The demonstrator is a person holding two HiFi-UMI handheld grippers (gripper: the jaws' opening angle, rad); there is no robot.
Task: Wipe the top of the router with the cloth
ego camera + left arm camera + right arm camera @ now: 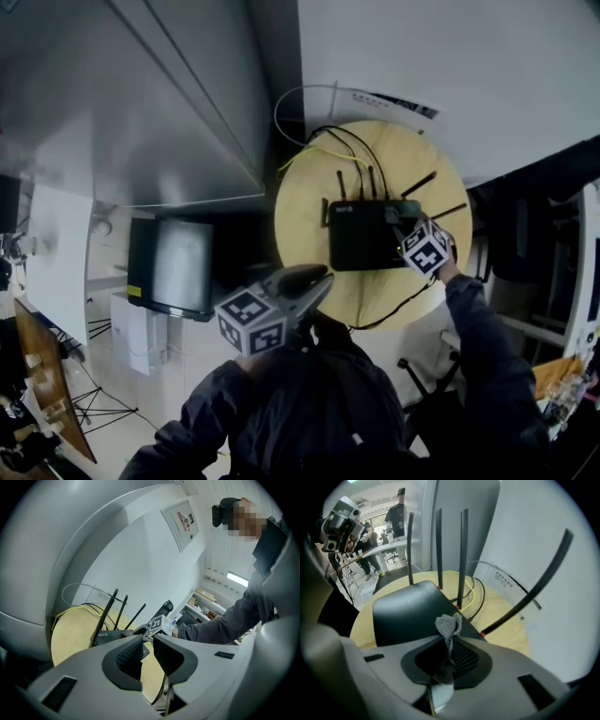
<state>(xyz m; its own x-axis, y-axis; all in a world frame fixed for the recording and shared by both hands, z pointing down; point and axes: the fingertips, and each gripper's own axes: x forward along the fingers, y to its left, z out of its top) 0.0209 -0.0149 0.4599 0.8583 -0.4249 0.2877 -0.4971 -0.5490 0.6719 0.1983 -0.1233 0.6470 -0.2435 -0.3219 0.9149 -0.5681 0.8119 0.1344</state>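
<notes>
A black router [361,239] with several upright antennas [438,545] lies on a round wooden table [305,202]. My right gripper [405,230] is at the router's right end, just above its top, and is shut on a small grey cloth [449,626]. The cloth sticks out past the jaw tips over the router's glossy lid [405,609]. My left gripper [322,278] hangs off the table's near left edge, away from the router [110,634]. Its jaws stand almost together with nothing between them.
Yellow and black cables [328,145] loop behind the router toward the white wall. A dark screen [169,267] stands on the floor left of the table. A chair base [427,375] is at the right. People [398,508] and a tripod camera [341,522] are in the background.
</notes>
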